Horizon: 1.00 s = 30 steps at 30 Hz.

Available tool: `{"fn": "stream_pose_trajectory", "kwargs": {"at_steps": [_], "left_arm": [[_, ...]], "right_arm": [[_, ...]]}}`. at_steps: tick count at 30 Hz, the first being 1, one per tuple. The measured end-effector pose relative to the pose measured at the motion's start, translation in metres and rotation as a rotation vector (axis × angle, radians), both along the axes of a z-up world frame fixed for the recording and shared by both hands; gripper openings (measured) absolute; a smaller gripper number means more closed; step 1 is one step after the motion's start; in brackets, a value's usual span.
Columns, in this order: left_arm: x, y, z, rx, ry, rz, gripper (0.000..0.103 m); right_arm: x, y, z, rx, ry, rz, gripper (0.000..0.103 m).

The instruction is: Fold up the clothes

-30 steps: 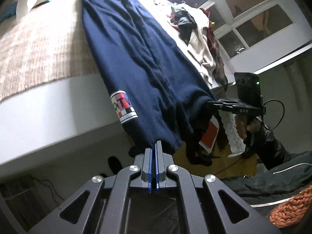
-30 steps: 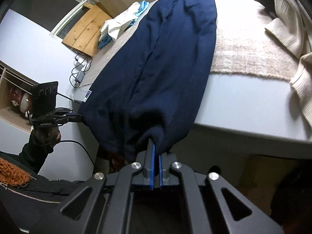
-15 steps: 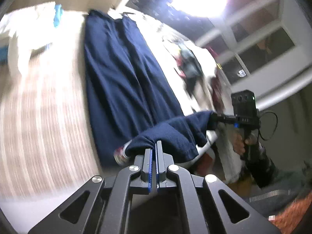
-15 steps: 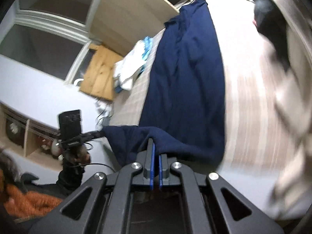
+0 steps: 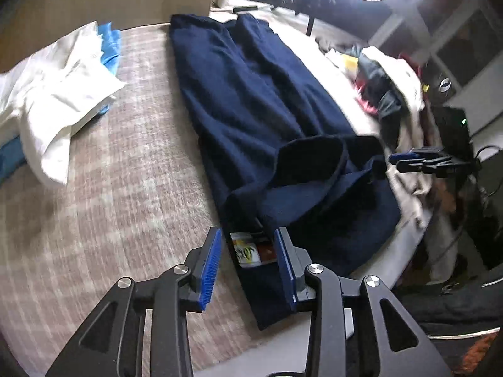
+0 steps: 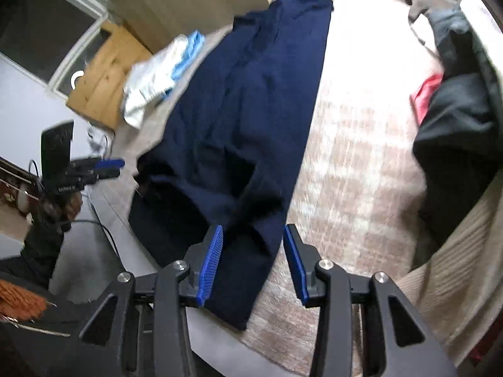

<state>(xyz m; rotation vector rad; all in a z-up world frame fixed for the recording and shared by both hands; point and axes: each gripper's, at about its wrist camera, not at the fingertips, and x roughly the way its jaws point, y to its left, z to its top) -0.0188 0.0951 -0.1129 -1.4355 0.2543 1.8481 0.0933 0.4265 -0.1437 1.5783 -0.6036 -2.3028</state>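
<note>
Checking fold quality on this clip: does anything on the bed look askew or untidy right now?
Yes. The navy trousers lie long on the bed, but the folded-over leg ends sit bunched and rumpled, not flat or square. Both grippers, left and right, have just opened, releasing them.

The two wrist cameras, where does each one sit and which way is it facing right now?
Left wrist: sits on the left hand-held gripper, looking steeply down at the long navy-blue garment on the beige woven bedspread; its jaws have just been opening, apart over a colourful label.
Right wrist: sits on the right hand-held gripper, angled down at the garment's other edge; its jaws have just been opening, nothing clamped.
Shared: garment, bedspread, white crumpled cloth; each view shows the other gripper.
</note>
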Motion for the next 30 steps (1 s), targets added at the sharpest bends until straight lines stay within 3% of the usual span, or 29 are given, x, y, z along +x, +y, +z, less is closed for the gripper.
{"fn": "stream_pose_trajectory", "kwargs": {"at_steps": [4,6,11,14,17,22,25,28,30], "left_arm": [[0.003,0.006,-0.009,-0.02,-0.027,-0.069,0.031],[0.009,0.004,-0.011,-0.02,-0.064,-0.109,0.031],[0.006,0.015,-0.021,0.074,-0.183,-0.18,0.031],[-0.029,0.033,-0.02,0.031,-0.069,-0.106,0.027],[-0.061,0.012,0.006,0.085,0.042,0.065,0.027],[-0.045,0.007,0.008,0.013,0.084,-0.091,0.032],[-0.031,0.024,-0.01,-0.044,0.067,-0.201,0.033],[-0.022,0.041,-0.023,-0.1,0.102,-0.269,0.034],[-0.021,0.049,-0.03,-0.127,0.133,-0.279,0.034]], "right_arm": [[0.004,-0.009,-0.004,0.061,-0.003,0.067,0.04],[0.009,-0.018,0.001,0.012,0.009,0.094,0.04],[-0.014,-0.039,-0.008,-0.067,0.01,0.128,0.04],[-0.044,-0.026,-0.01,0.011,0.034,0.058,0.04],[-0.052,0.013,0.001,0.014,0.061,-0.121,0.04],[-0.03,0.017,0.011,0.066,0.075,-0.083,0.041],[-0.032,-0.007,0.012,0.055,0.089,0.012,0.041],[-0.043,-0.041,0.012,0.14,0.105,0.117,0.041],[-0.045,-0.045,0.009,0.171,0.094,0.125,0.041]]}}
